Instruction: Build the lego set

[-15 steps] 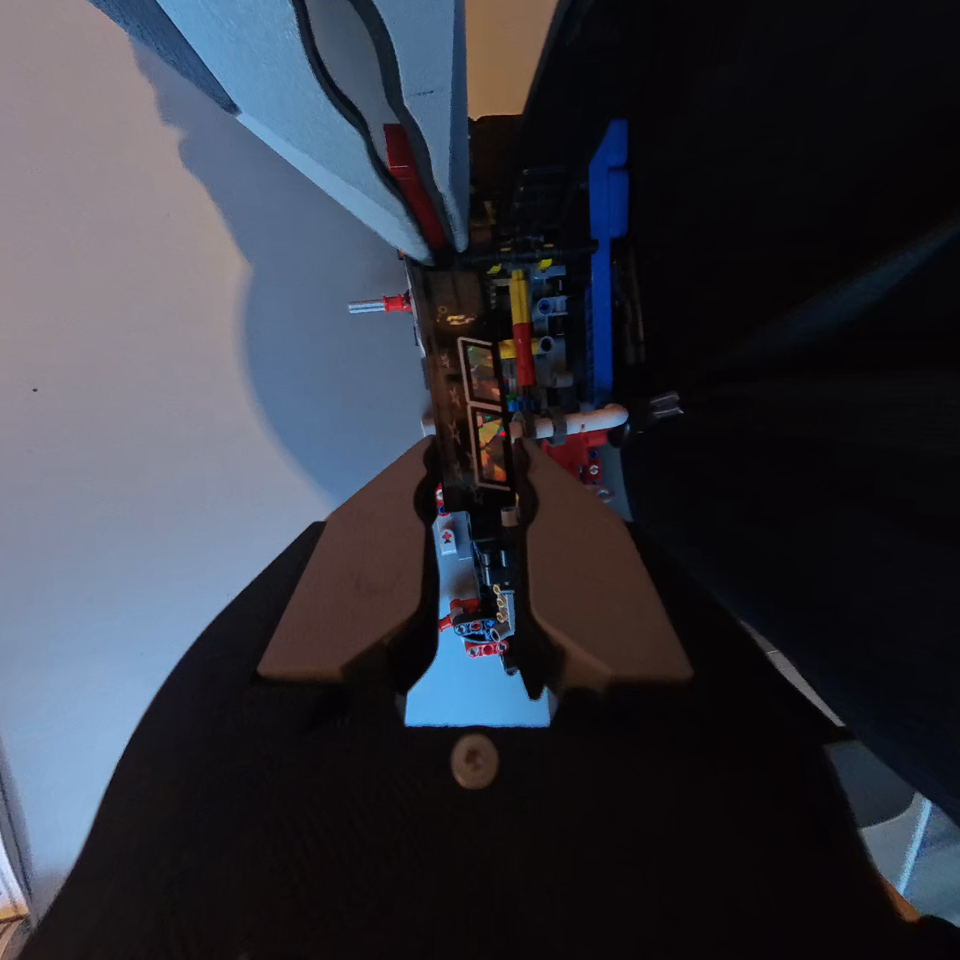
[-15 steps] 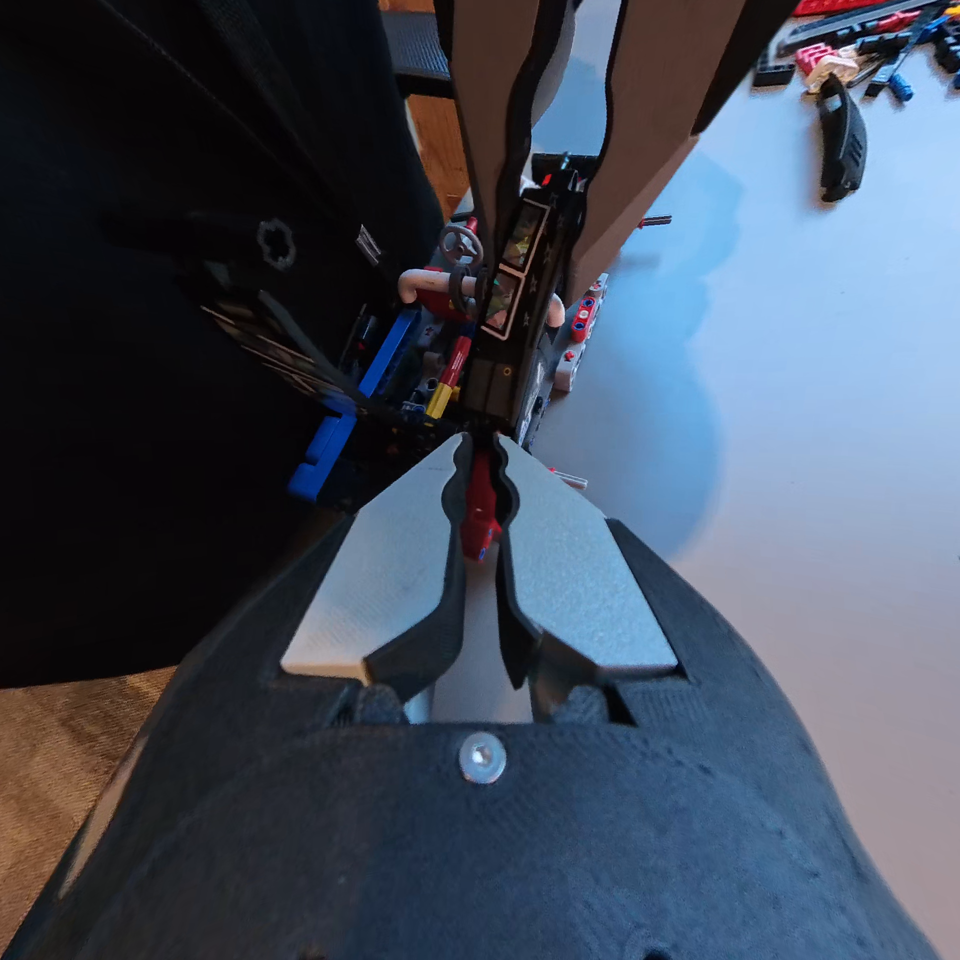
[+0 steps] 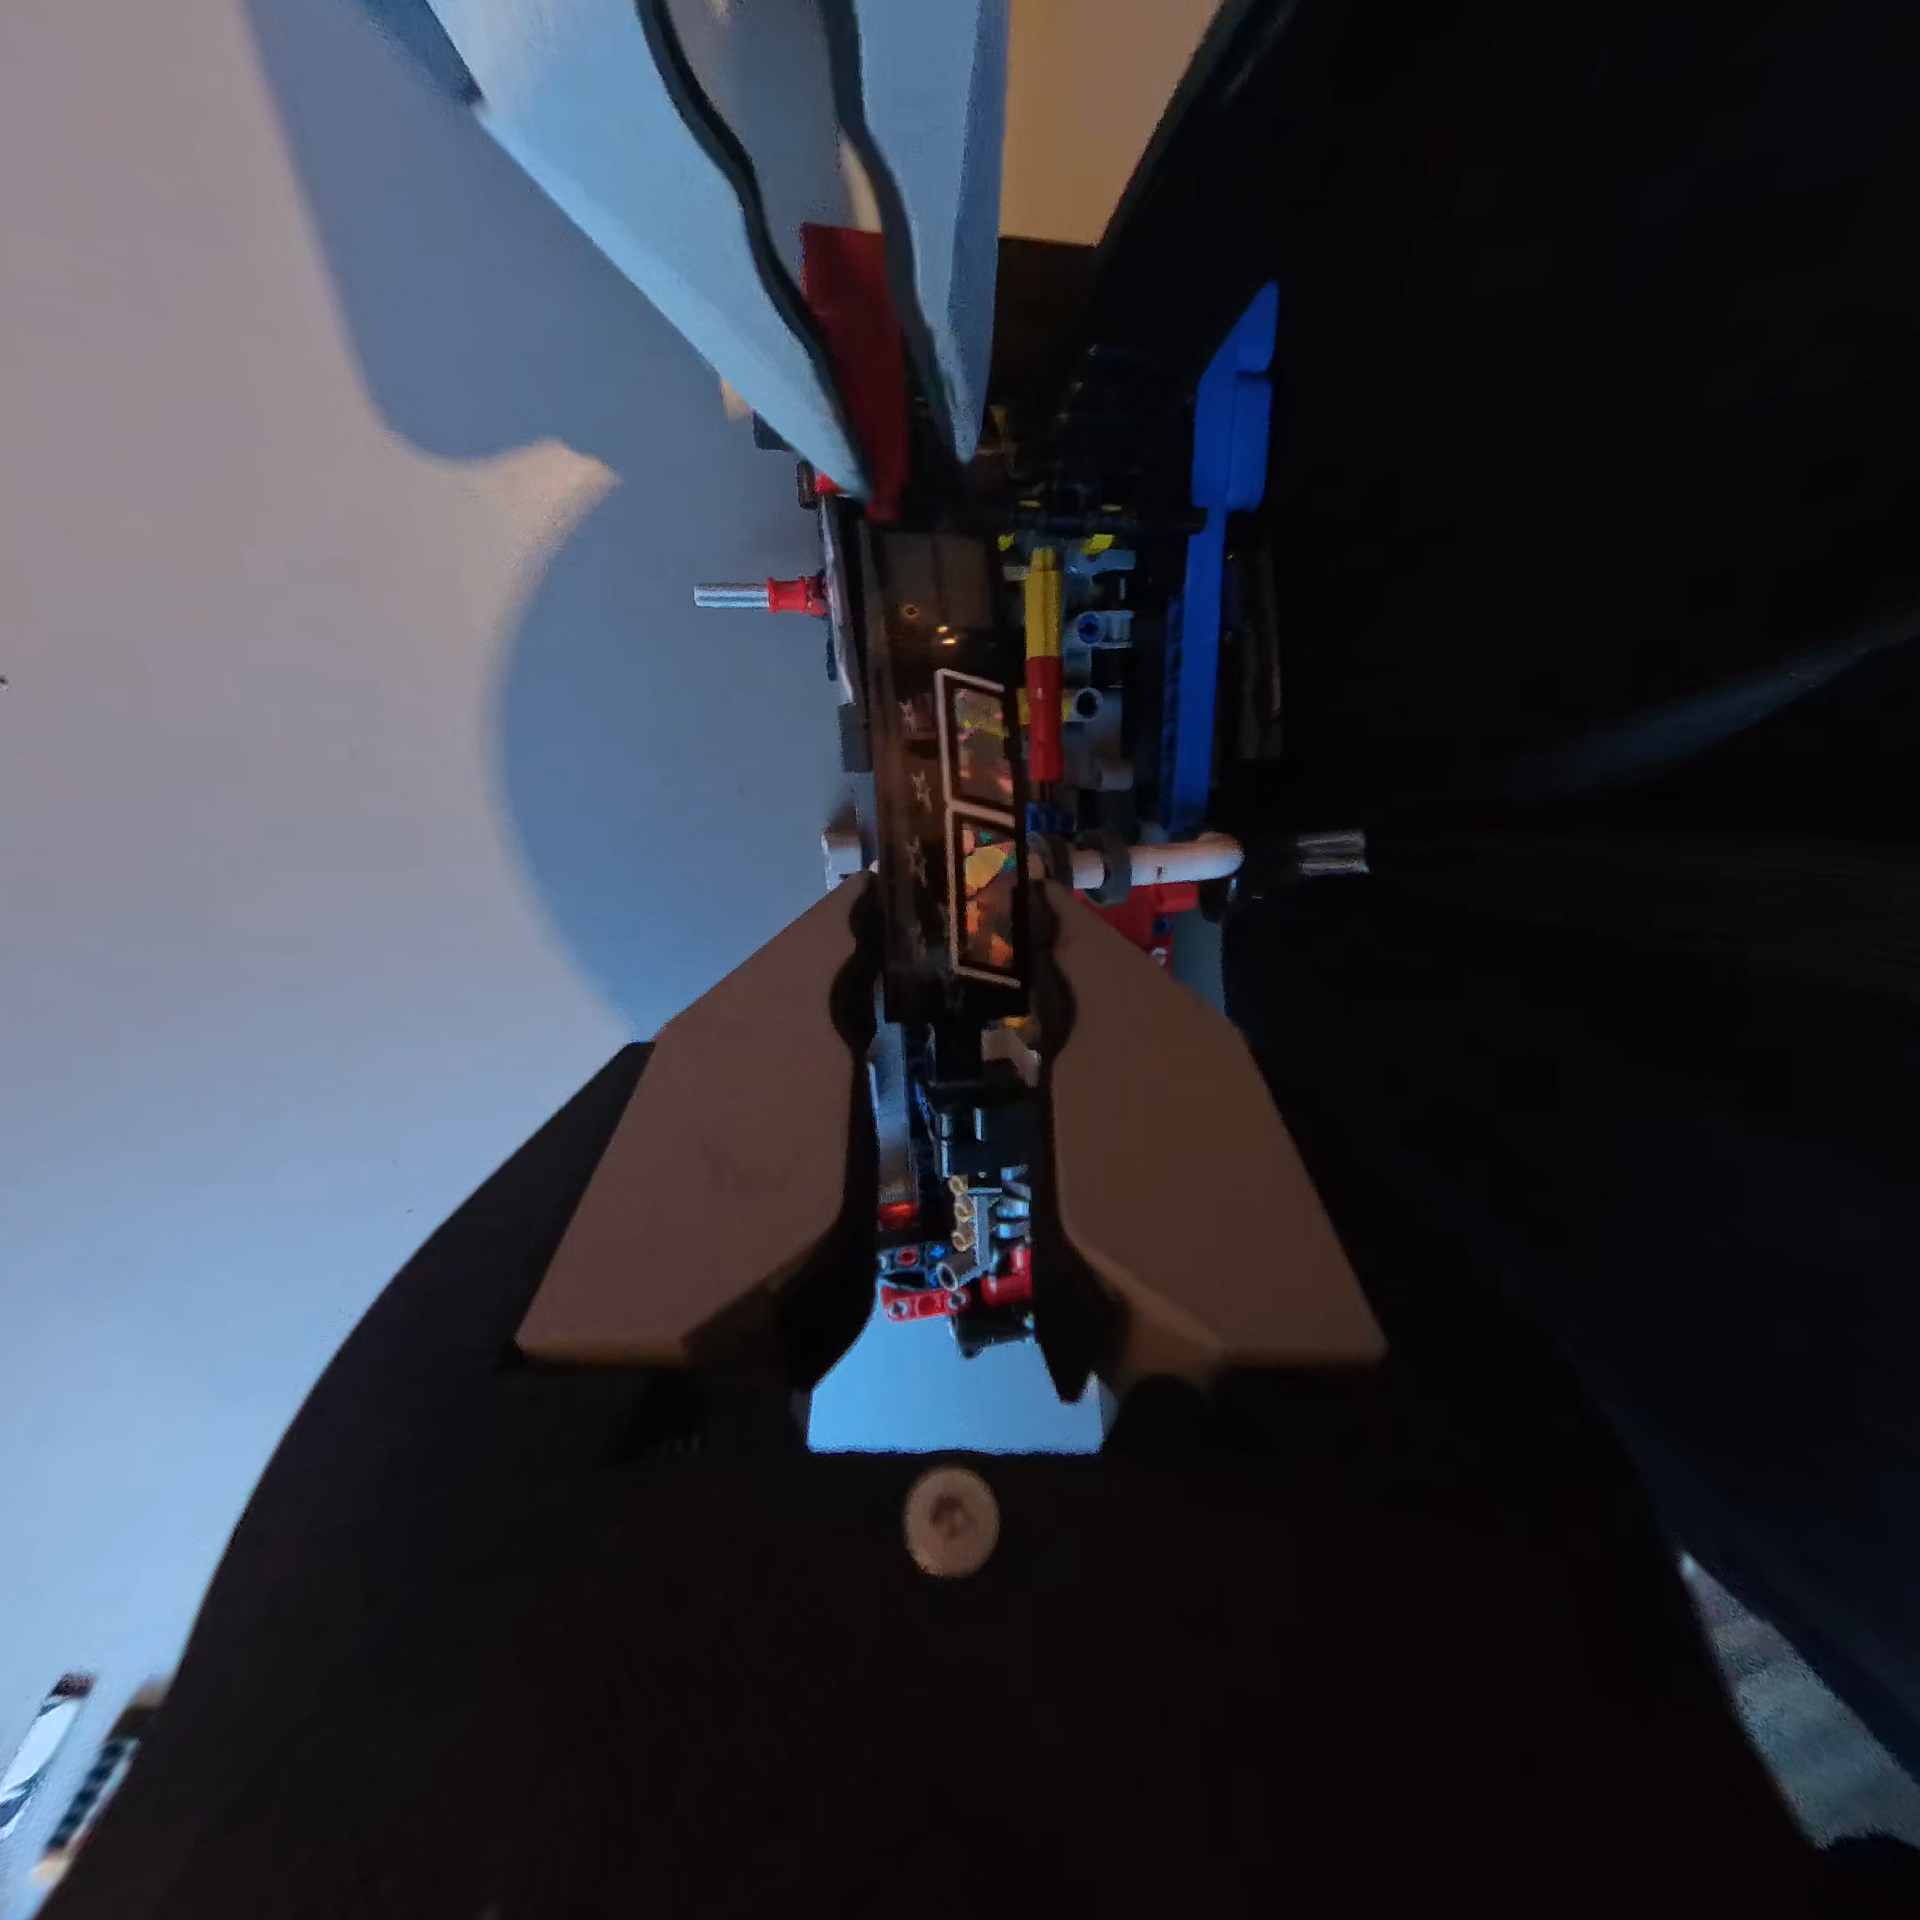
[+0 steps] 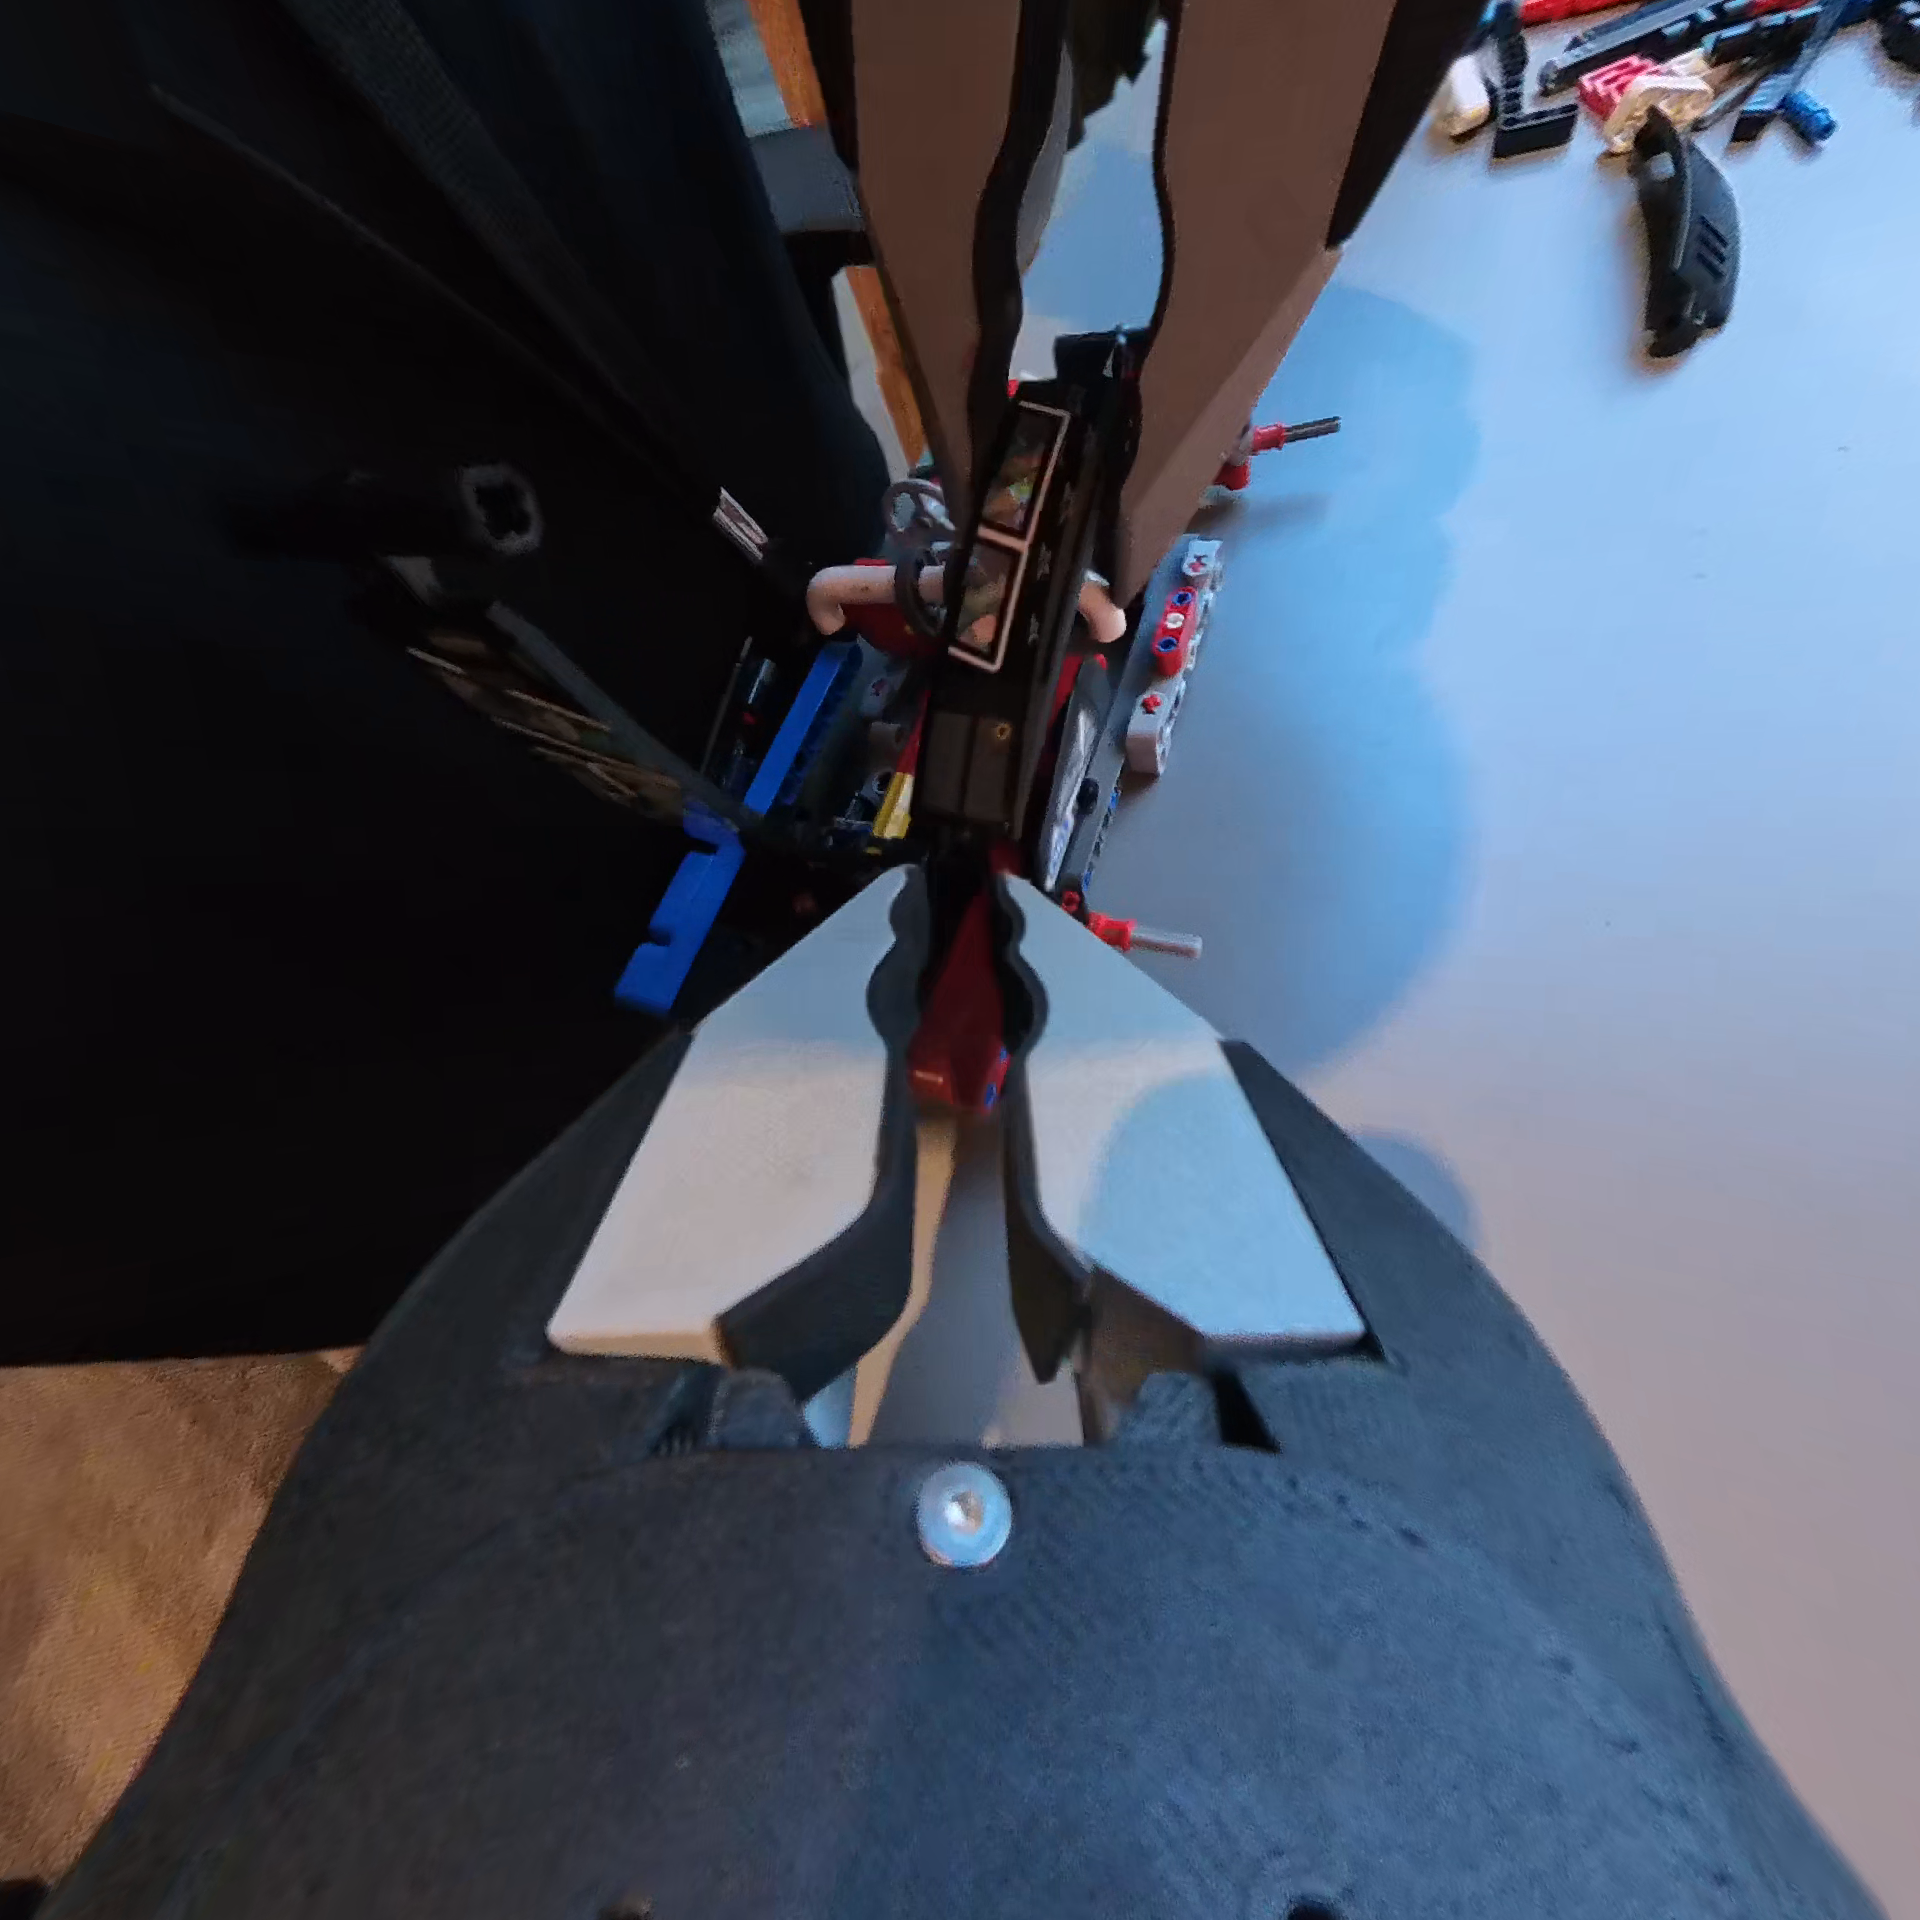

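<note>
L wrist view: left gripper clamped on black panel of lego model, long axis running straight ahead. R wrist view: right gripper pinching red piece, tip at panel's near end, opp. left gripper.

The model is mostly black with iridescent stickers, a blue beam, a yellow-and-red axle and a red piece. The counter is pale grey.

Opposed close wrist views (shared model)
</note>
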`<state>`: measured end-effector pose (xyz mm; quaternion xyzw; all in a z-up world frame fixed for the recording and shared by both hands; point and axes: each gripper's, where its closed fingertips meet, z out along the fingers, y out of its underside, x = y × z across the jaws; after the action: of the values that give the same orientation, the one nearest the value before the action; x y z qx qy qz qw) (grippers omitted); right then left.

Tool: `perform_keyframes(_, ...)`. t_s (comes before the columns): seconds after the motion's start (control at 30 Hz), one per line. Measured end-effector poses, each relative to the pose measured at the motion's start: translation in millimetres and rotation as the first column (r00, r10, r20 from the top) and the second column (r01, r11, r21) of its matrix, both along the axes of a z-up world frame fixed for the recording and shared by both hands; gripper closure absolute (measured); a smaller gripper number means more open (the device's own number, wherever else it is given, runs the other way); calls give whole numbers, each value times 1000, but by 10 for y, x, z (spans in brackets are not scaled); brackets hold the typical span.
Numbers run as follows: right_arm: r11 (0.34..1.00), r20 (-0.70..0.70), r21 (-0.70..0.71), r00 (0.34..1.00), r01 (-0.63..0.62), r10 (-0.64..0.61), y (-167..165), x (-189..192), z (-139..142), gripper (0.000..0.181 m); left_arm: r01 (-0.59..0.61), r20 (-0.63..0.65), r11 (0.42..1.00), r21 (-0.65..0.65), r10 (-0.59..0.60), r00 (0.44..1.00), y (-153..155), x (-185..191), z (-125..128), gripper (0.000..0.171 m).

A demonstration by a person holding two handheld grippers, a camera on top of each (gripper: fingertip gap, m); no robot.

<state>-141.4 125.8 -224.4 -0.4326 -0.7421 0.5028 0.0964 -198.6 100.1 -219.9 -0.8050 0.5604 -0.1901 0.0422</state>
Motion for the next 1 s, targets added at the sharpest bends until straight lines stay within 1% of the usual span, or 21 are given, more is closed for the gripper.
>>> perform_keyframes(0.03, 999, -5, 9, 999, 35, -35, 64, 16, 11, 167, -9, 14, 1000, -8, 9, 1000, 2, 2, 1, 148)
perform_keyframes(0.07, 998, -18, 2, 998, 66, -66, 122, 46, 45, 167, -13, 24, 1000, -10, 13, 1000, 4, 4, 5, 148)
perform_keyframes(0.13, 993, -54, -68, 994, 92, -96, 158, 152, 195, 166, -10, 32, 1000, -8, 10, 999, 6, 3, 3, 147)
perform_keyframes(0.2, 987, -90, -139, 992, 76, -89, 101, 282, 359, 164, -4, 37, 1000, -3, 4, 999, 7, 3, 0, 148)
perform_keyframes(0.23, 986, -99, -153, 992, 65, -80, 54, 338, 412, 164, -2, 41, 1000, -2, 2, 999, 8, 4, 0, 148)
perform_keyframes(0.3, 987, -110, -156, 992, 42, -60, -74, 392, 479, 168, -2, 59, 1000, -6, 2, 998, 10, 8, -1, 148)
perform_keyframes(0.37, 988, -133, -156, 991, 14, -35, -233, 365, 540, 170, -7, 92, 1000, -23, 9, 996, 11, 16, 1, 147)
perform_keyframes(0.4, 989, -139, -147, 990, 5, -26, -303, 321, 547, 171, -6, 114, 1000, -30, 9, 993, 12, 25, 7, 147)
perform_keyframes(0.47, 994, -135, -108, 990, 30, -45, -364, 163, 506, 177, 0, 161, 999, -50, 8, 987, 12, 35, 15, 146)
perform_keyframes(0.53, 996, -123, -88, 991, 33, -43, -438, 24, 475, 172, 6, 201, 997, -83, 10, 980, 3, 27, 28, 144)
perform_keyframes(0.57, 997, -108, -65, 993, 50, -57, -452, -52, 441, 173, 17, 218, 994, -112, 7, 976, -25, 10, 46, 140)
perform_keyframes(0.63, 996, -65, 1, 994, 85, -85, -461, -164, 343, 174, 47, 250, 990, -135, -12, 968, -61, -76, 82, 139)
perform_keyframes(0.67, 996, -52, 21, 995, 87, -86, -475, -182, 325, 179, 52, 242, 991, -127, -20, 970, -57, -159, 70, 136)
perform_keyframes(0.73, 993, -32, 72, 995, 98, -96, -461, -174, 299, 173, 48, 239, 988, -148, -11, 971, -75, -301, 87, 127)
perform_keyframes(0.83, 979, -40, 114, 985, 170, -166, -341, -154, 320, 171, 59, 297, 982, -177, -4, 955, -140, -373, 190, 127)
perform_keyframes(0.93, 955, -47, 138, 965, 261, -257, -155, -155, 351, 164, 34, 304, 990, -137, 9, 953, -107, -365, 198, 124)
perform_keyframes(1.0, 943, -53, 127, 951, 309, -305, -65, -204, 396, 147, 5, 307, 995, -104, 27, 951, -77, -312, 207, 119)
